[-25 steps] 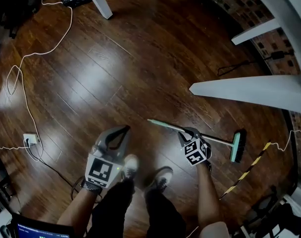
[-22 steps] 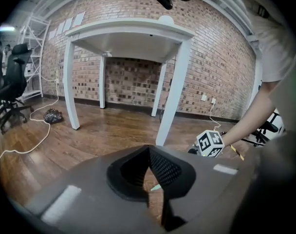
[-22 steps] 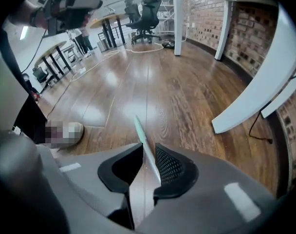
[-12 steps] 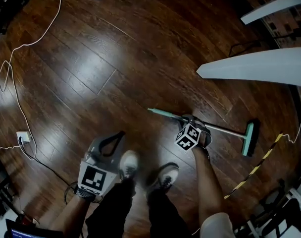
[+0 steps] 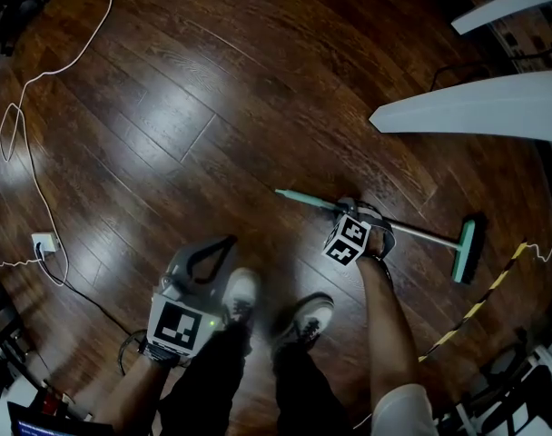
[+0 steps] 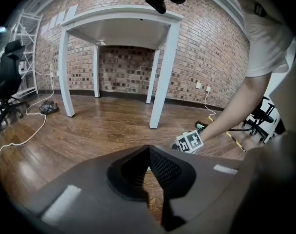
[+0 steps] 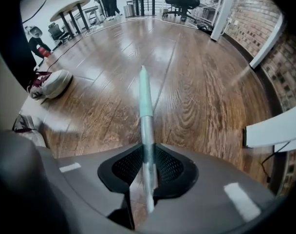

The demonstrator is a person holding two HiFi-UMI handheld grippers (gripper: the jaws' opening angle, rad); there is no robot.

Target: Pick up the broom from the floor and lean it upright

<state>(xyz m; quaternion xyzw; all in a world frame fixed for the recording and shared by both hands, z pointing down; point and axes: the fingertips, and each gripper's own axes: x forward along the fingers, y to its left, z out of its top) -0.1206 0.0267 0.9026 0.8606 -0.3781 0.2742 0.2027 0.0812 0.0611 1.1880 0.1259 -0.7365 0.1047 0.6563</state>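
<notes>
The broom lies flat on the wooden floor: teal grip end [image 5: 299, 198], metal handle [image 5: 417, 235], teal head with dark bristles [image 5: 466, 251]. My right gripper [image 5: 359, 218] points straight down over the handle and is shut on it near the grip end. In the right gripper view the handle [image 7: 145, 106] runs between both pads of the right gripper [image 7: 148, 152]. My left gripper [image 5: 227, 242] hovers above the floor to the left of the broom, shut with nothing in it. In the left gripper view the left gripper [image 6: 148, 151] has its tips together, and the right gripper's marker cube [image 6: 189, 141] shows beyond.
The person's two shoes [image 5: 241, 296] [image 5: 307, 321] stand just in front of the broom. White table legs [image 5: 467, 116] lie beyond the handle. A white cable [image 5: 40, 134] and a wall plug [image 5: 43, 242] are at the left, and a yellow-black striped cord [image 5: 480, 298] at the right.
Both grippers have come lower toward the floor. The right gripper has rolled over the handle, its marker cube turned. The broom has stayed where it lay.
</notes>
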